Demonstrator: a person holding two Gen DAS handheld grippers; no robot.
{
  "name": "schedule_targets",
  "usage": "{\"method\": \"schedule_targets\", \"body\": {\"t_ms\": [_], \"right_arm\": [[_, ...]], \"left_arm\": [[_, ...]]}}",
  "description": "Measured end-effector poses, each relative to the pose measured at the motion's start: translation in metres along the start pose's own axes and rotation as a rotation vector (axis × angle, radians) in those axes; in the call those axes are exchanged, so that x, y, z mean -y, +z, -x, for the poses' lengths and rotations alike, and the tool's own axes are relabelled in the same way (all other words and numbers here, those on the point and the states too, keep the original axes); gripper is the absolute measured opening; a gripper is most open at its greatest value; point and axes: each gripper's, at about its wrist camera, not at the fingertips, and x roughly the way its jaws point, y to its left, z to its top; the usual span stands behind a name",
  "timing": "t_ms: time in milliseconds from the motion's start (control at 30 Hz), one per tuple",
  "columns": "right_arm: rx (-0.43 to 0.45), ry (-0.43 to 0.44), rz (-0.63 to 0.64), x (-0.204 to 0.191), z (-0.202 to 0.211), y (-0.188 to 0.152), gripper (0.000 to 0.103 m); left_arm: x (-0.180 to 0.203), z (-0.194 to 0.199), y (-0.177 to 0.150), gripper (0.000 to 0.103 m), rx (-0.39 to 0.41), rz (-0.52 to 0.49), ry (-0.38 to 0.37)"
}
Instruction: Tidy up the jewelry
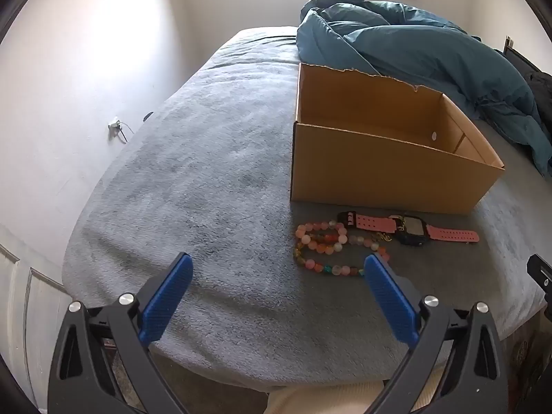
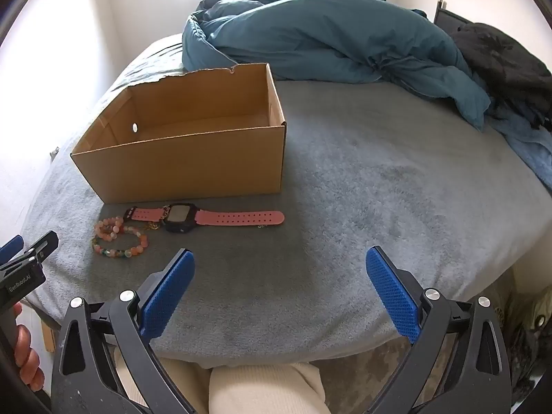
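Observation:
A pink-strapped watch with a dark face lies flat on the grey bed cover, just in front of an open cardboard box. Beaded bracelets in pink, orange and green lie beside the watch, and a thin gold chain shows near the watch face. My left gripper hovers open over the cover, its right fingertip close to the beads. My right gripper is open too, to the right of the jewelry, with nothing between its blue pads.
A crumpled teal duvet fills the back of the bed, with dark clothing at the far right. White walls flank the bed on the left. The box interior looks bare. A person's cream-clad legs are at the bed's near edge.

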Motion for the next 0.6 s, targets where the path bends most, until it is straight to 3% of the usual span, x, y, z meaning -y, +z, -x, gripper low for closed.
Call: {"method": "schedule_targets", "body": {"t_ms": [600], "right_arm": [[-0.001,-0.003,0.0,0.0031,-0.0002,0.0002,0.095]], "left_arm": [[0.0031,-0.0008,0.001,0.097,-0.008,-0.002,-0.008]]}}
